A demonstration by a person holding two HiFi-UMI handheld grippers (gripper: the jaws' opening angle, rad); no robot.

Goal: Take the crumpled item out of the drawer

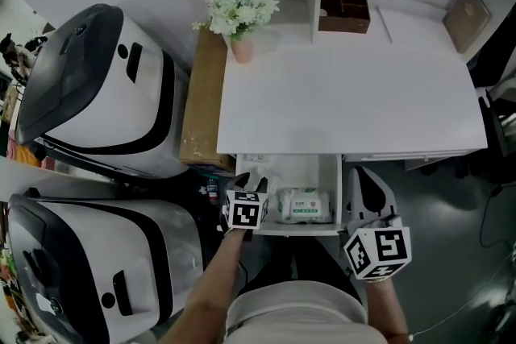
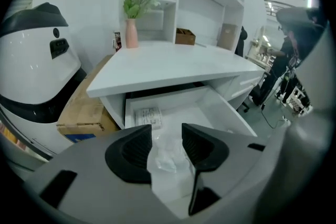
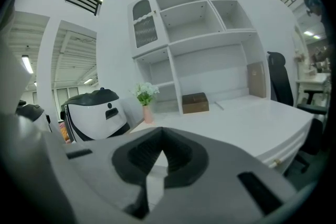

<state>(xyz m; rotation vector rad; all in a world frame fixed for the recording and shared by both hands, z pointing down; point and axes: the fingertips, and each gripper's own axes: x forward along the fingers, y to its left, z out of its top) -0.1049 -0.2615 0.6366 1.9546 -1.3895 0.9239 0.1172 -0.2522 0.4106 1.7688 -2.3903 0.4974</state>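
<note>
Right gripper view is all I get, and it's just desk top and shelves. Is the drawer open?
Observer: Yes, the head view shows the drawer pulled out below the front edge of the desk.
Operator: What's in it?
Observer: A flat white and green packet lies in the middle.
Operator: And the crumpled thing?
Observer: The left gripper view shows crumpled clear plastic lying in the drawer. It sits between the jaws of the open left gripper, not pinched.
</note>
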